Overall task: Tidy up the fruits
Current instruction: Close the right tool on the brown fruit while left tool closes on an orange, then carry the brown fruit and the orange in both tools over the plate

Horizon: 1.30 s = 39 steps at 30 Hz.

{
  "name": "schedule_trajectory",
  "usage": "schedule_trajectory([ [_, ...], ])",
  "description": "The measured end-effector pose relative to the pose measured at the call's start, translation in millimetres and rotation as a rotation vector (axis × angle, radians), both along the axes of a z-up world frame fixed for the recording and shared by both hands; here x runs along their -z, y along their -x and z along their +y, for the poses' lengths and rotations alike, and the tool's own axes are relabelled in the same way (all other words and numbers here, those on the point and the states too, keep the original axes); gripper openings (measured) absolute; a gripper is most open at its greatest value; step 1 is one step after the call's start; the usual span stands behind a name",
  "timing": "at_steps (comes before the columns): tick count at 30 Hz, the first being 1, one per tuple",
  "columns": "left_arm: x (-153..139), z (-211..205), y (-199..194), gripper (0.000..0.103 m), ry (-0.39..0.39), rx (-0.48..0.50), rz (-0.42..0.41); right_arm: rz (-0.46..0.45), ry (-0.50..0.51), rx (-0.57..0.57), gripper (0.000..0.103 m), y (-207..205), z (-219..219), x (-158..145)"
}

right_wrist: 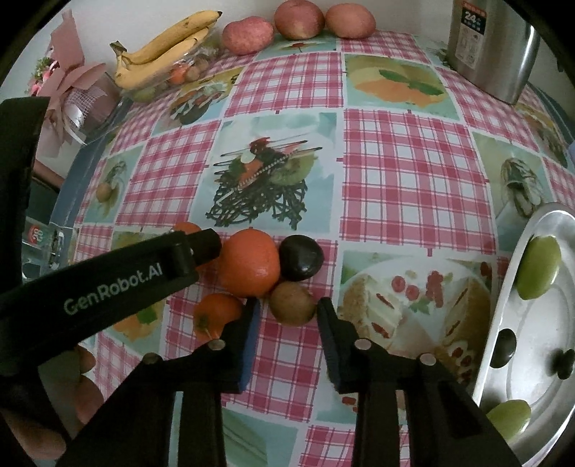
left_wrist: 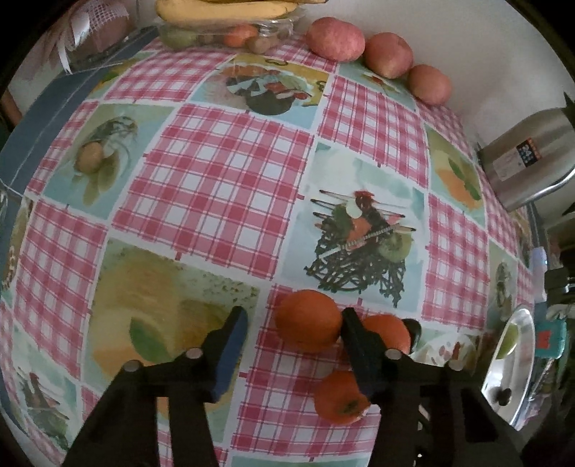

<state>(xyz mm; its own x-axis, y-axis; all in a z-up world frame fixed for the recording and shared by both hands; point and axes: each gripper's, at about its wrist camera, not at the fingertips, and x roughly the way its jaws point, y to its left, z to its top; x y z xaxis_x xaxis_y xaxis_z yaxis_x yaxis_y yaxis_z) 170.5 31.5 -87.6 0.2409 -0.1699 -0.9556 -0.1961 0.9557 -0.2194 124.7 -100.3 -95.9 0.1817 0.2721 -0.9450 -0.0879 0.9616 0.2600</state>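
On the checked tablecloth (right_wrist: 395,172) a small cluster of fruit sits near the front edge: a large orange (right_wrist: 248,264), two smaller oranges, one (right_wrist: 215,312) in front of it and one (right_wrist: 187,229) mostly hidden behind the other tool, a dark plum (right_wrist: 301,257) touching the large orange on its right, and a brown kiwi (right_wrist: 293,303) just in front of both. The right gripper (right_wrist: 288,323) has its jaws spread, one finger on either side of the kiwi, neither clearly touching it. The left gripper (left_wrist: 294,334) is also spread wide, with nothing between its pads; its right finger (left_wrist: 354,341) lies among the oranges, the large orange (left_wrist: 309,320) just inside it. To the right a metal plate (right_wrist: 517,251) holds pale green fruit pieces (right_wrist: 538,267) and two dark ones (right_wrist: 503,347). Along the far wall stand three apples (right_wrist: 298,18), a clear bowl with bananas (right_wrist: 163,46) on top, and a steel flask (right_wrist: 492,46)
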Motion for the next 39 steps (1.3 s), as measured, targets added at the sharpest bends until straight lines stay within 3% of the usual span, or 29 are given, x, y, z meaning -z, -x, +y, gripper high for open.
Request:
schedule_trajectory([
  [4, -3, -2, 1, 0.039, 0.024, 0.006, -0.018, 0.002, 0.009, 0.000, 0.026, 0, 0, 1],
  [6, -7, -3, 2, 0.038, -0.007, 0.001, -0.028, 0.004, 0.003, 0.003, 0.026, 0, -1, 0],
  [15, -22, 4, 1, 0.038, 0.011, -0.039, -0.075, -0.004, -0.020, 0.014, 0.026, 3, -7, -6],
  [25, -51, 6, 9, 0.038, 0.010, -0.049, -0.156, -0.063, -0.070, 0.051, 0.026, 7, -18, -36],
  [39, -81, -4, 22, 0.038, -0.023, -0.014, -0.226, -0.070, -0.041, 0.149, 0.026, 14, -51, -49],
])
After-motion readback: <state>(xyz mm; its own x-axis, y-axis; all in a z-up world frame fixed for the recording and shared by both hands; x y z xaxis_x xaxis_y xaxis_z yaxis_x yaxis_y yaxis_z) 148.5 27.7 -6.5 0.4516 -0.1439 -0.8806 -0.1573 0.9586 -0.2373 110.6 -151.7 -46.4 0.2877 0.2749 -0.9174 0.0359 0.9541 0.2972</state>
